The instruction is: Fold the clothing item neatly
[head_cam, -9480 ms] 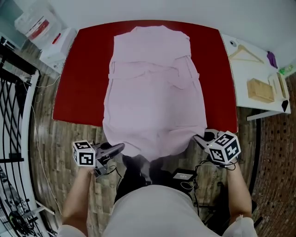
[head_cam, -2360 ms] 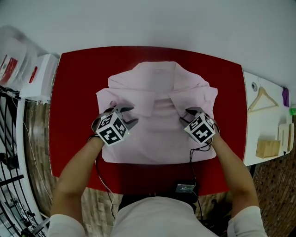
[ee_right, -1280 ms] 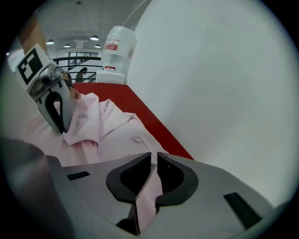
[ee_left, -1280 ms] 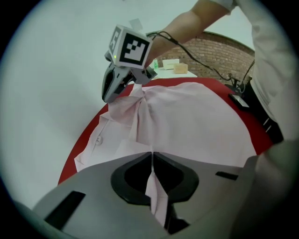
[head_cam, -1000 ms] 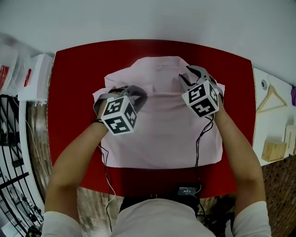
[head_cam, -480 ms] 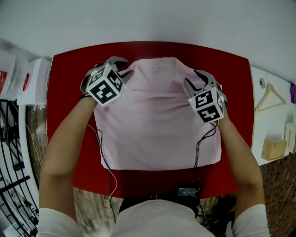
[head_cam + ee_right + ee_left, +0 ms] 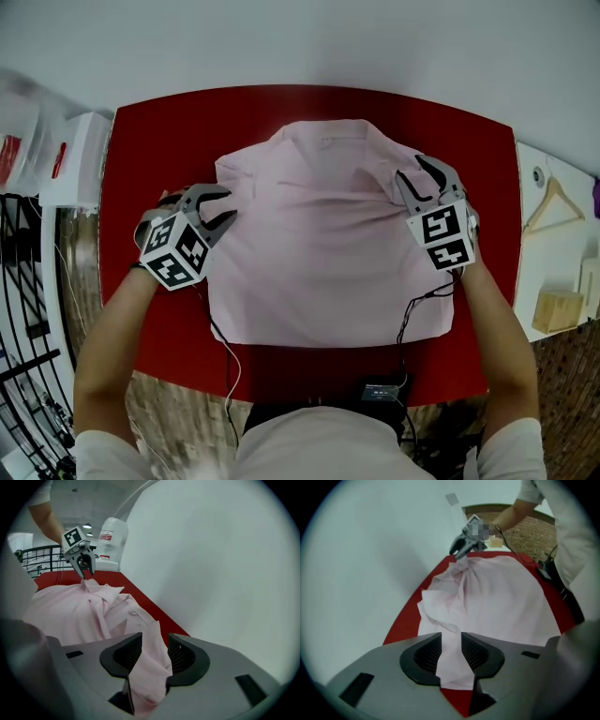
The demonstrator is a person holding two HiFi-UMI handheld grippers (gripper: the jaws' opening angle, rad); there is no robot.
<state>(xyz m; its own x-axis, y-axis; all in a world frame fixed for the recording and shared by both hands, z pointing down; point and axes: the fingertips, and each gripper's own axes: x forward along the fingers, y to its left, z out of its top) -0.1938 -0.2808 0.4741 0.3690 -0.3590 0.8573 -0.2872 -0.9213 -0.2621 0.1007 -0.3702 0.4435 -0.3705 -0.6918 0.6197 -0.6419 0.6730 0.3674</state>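
Left tool [image 7: 228,202] and right tool [image 7: 410,169] stand part-open, just widening; gripper views alone show shirt [image 7: 323,253] between them.

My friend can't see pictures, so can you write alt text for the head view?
A folded pink garment lies on a red table. A person's left gripper and right gripper sit at its two sides. Their jaws have just been opening, and cloth shows between them.
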